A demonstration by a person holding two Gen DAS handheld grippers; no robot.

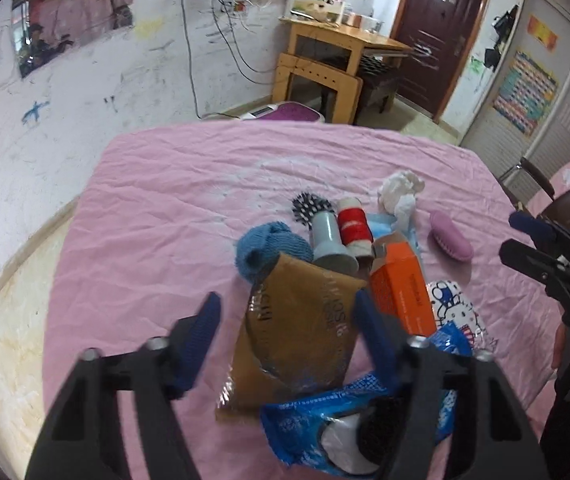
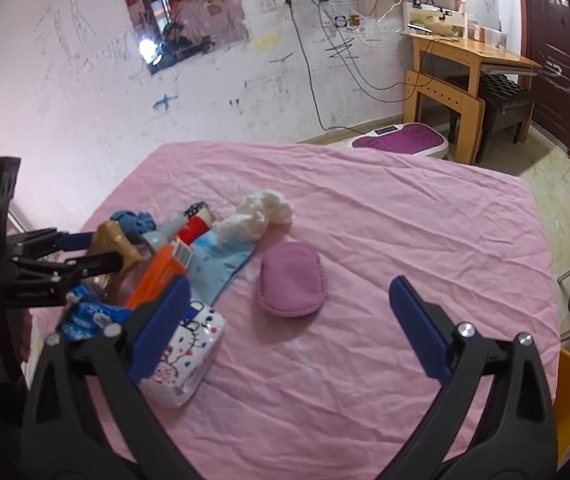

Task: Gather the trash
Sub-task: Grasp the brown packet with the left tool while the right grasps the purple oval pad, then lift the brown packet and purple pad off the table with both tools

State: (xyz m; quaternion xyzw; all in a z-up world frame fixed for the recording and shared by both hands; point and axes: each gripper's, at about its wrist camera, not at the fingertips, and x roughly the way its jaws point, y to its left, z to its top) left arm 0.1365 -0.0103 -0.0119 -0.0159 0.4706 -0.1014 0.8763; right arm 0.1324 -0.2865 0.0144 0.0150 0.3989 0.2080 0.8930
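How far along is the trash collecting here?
Nothing looks collected yet; no bin shows. Left gripper hangs open-jawed around the brown packet. Right gripper is open and empty. White tissue wad, blue wrapper and orange box remain on the pink sheet.

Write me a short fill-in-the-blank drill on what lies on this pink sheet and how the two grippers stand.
1. The right gripper stands wide open over the ____ oval pouch.
2. The box beside the brown packet is ____.
3. The crumpled tissue is ____ in colour.
4. The left gripper has the ____ packet between its fingers.

Missing words: purple; orange; white; brown
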